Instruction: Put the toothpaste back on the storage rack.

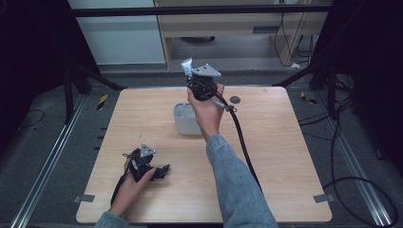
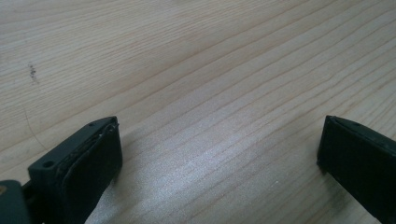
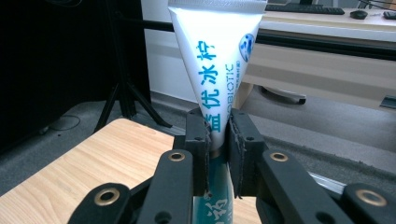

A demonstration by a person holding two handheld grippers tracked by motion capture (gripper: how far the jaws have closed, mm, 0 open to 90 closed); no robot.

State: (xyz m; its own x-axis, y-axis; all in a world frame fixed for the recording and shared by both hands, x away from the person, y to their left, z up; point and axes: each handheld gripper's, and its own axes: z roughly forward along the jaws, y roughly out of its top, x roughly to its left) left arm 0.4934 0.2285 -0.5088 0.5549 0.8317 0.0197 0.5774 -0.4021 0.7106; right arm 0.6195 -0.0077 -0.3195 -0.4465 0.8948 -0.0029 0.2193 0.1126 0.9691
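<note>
Right gripper (image 3: 217,140) clamped mid-body on the white soft plastic tube with blue print (image 3: 219,60), probably light, squashy, slippery, safer held nearer the cap; left gripper (image 2: 219,154) jaws apart.

So we've got the right gripper (image 3: 218,154) clamped tight on a white tube (image 3: 217,60) with blue lettering, gripping it around its lower part. The tube stands upright and widens to a flat crimped end at the top, and its darker bottom end pokes down between the jaws. Below left we see a corner of the wooden desk (image 3: 88,158), with grey floor (image 3: 327,130) beyond it.
</note>
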